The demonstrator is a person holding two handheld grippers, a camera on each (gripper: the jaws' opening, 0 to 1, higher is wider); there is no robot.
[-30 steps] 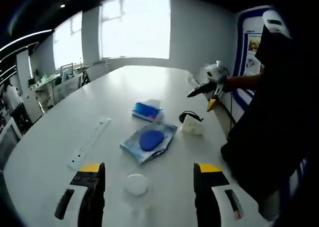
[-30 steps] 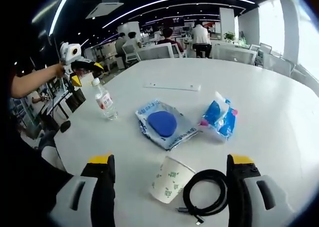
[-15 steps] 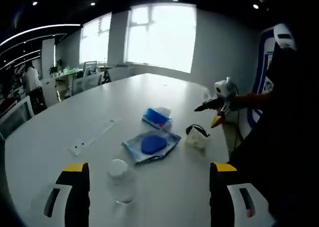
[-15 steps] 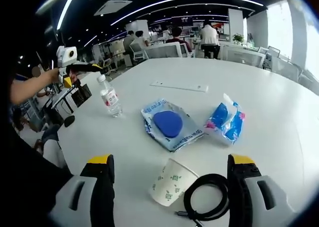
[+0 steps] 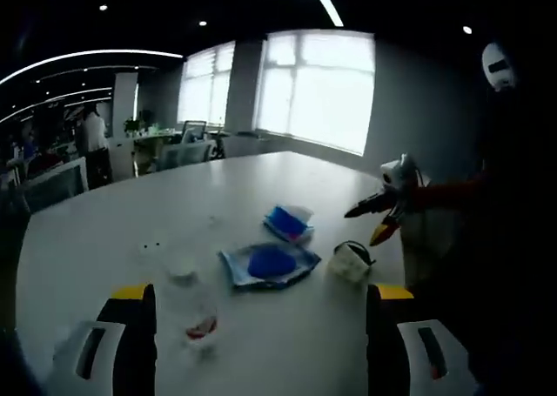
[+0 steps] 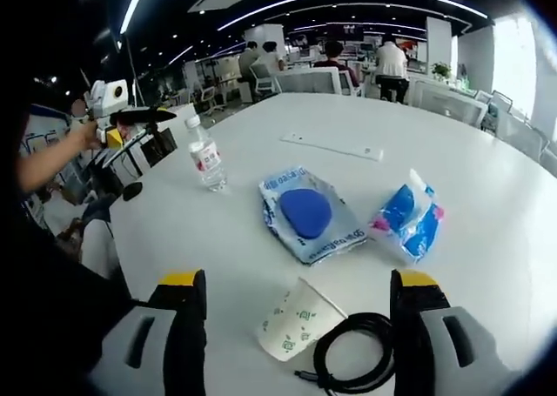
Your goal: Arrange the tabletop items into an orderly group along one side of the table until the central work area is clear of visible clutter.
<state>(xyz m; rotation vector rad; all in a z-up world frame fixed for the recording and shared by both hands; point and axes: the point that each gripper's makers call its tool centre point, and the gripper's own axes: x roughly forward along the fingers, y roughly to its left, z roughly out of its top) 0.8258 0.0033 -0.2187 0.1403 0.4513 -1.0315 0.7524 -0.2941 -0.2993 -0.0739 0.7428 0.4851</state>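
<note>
Both claws are released, jaws spread wide with nothing between them. In the right gripper view, the right gripper [image 6: 291,326] sits at the lower centre, above a paper cup [image 6: 294,320] lying on its side against a coiled black cable [image 6: 352,352]. A blue pouch [image 6: 309,216] lies mid-frame on the white table [image 6: 487,265], a tissue pack [image 6: 407,224] right of it, a water bottle [image 6: 207,156] upper left. The left gripper [image 6: 117,116] appears at far left.
</note>
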